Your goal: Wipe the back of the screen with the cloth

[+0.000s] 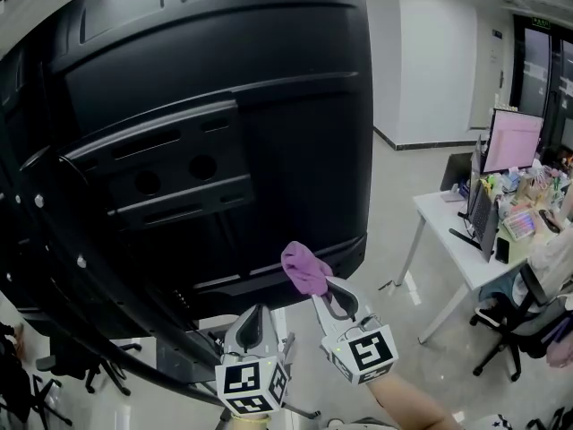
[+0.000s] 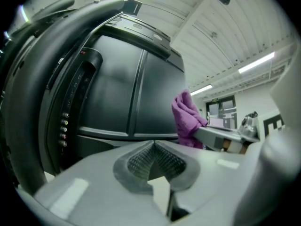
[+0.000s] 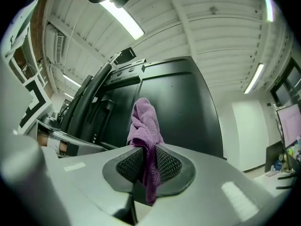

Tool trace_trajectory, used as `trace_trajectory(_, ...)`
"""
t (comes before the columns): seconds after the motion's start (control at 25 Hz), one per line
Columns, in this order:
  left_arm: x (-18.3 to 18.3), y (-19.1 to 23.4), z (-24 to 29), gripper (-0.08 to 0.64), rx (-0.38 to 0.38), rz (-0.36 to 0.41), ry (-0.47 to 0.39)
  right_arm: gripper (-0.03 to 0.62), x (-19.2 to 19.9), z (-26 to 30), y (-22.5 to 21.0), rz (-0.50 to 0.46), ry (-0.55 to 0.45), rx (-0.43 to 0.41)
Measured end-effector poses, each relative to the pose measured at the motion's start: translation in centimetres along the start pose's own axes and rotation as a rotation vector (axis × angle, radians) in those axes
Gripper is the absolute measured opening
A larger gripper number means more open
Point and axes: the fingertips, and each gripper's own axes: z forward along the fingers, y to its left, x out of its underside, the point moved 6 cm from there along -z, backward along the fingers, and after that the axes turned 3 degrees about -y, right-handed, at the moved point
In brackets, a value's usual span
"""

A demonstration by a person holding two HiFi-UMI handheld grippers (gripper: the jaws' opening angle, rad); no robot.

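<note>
The large black back of the screen (image 1: 206, 133) fills most of the head view and tilts over me. My right gripper (image 1: 329, 297) is shut on a purple cloth (image 1: 305, 268), which bunches up above its jaws just below the screen's lower right edge; I cannot tell if it touches. In the right gripper view the cloth (image 3: 145, 126) stands up between the pads, with the screen back (image 3: 183, 107) behind. My left gripper (image 1: 256, 322) sits lower left of the right one, jaws shut and empty, pointing at the screen's underside (image 2: 127, 102). The cloth (image 2: 186, 119) shows at its right.
A black curved stand arm (image 1: 63, 240) runs down the left side of the screen. A white desk (image 1: 457, 240) with a monitor (image 1: 512, 141) and clutter stands at the right, with a black office chair (image 1: 524, 325) and a seated person's sleeve beside it. Ports line the screen's left edge (image 2: 63, 124).
</note>
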Motion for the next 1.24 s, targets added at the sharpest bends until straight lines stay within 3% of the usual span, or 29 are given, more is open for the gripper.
trace_trajectory(1.24,-0.4,0.8,-1.4,0.008,-0.024,0.002,-0.016,0.044,-0.7,-3.4,1.7,0.006,0.007,0.034)
